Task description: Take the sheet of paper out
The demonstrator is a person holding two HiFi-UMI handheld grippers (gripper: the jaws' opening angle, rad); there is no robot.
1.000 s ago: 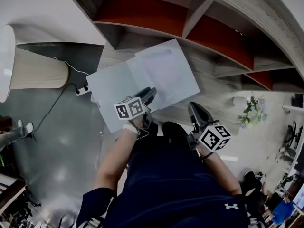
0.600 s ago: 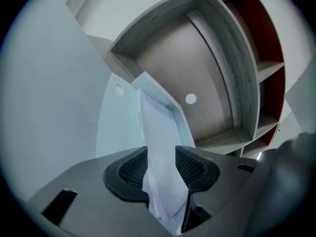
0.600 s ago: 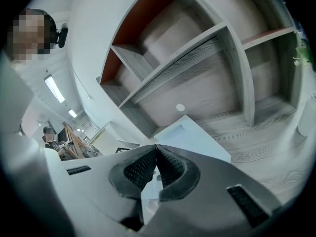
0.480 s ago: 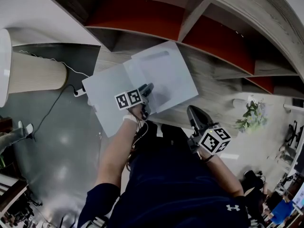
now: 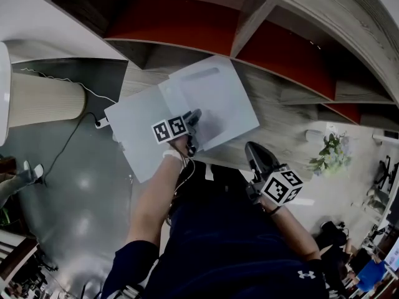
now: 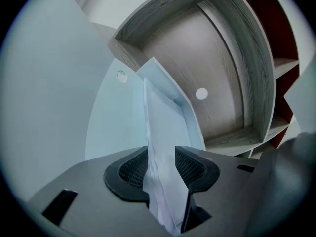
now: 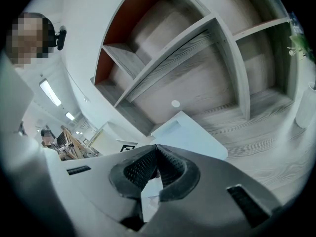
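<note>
Head view: your left tongs sit at the near edge of a translucent plastic folder that lies open on the wood-grain tabletop, its cover spread out to the left. Your right tongs hang closer to your body, near the folder but not touching it. Left gripper view: tongs released, having just been opening. The sheet of paper runs edge-on out of the folder's pocket and passes between the two pads, not pinched. The pale blue cover lies flat to its left, with a white round dot on the wood beyond. Right gripper view: tongs clenched, tips meeting, nothing gripped. The folder lies ahead on the tabletop, shelf compartments behind it.
</note>
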